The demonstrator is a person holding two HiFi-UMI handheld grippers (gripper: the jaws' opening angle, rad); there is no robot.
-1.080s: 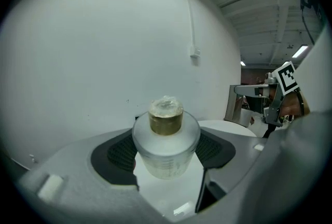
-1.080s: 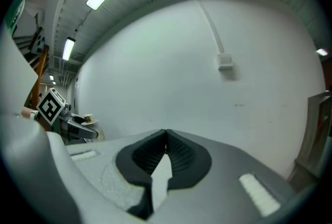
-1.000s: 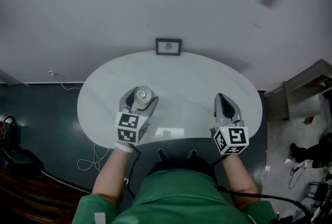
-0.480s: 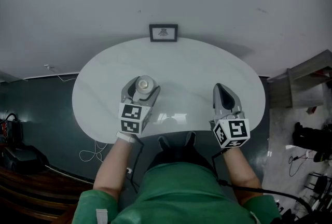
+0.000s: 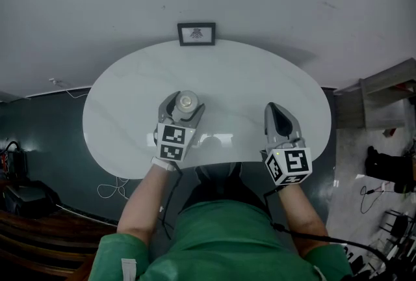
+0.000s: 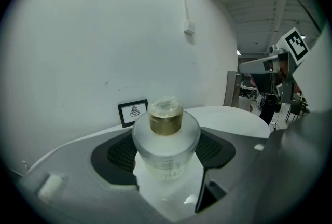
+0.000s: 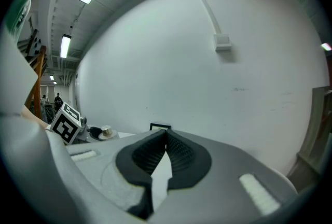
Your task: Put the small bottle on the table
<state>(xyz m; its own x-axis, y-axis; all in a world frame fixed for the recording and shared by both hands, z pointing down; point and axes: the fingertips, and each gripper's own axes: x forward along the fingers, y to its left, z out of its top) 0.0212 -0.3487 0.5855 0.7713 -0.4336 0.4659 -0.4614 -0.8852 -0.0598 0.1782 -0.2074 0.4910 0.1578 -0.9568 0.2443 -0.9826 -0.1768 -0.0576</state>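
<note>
Clamping pressure from the left gripper held the small bottle upright between its jaws, long axis vertical, low over the table, while the right gripper, jaws together on nothing, hung well off to its right.

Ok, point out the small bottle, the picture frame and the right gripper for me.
small bottle [image 6: 166, 151], left gripper view, on its frosted body.
picture frame [image 5: 196, 33], head view, on its middle.
right gripper [image 7: 166, 135], right gripper view, where its closed tips meet.
</note>
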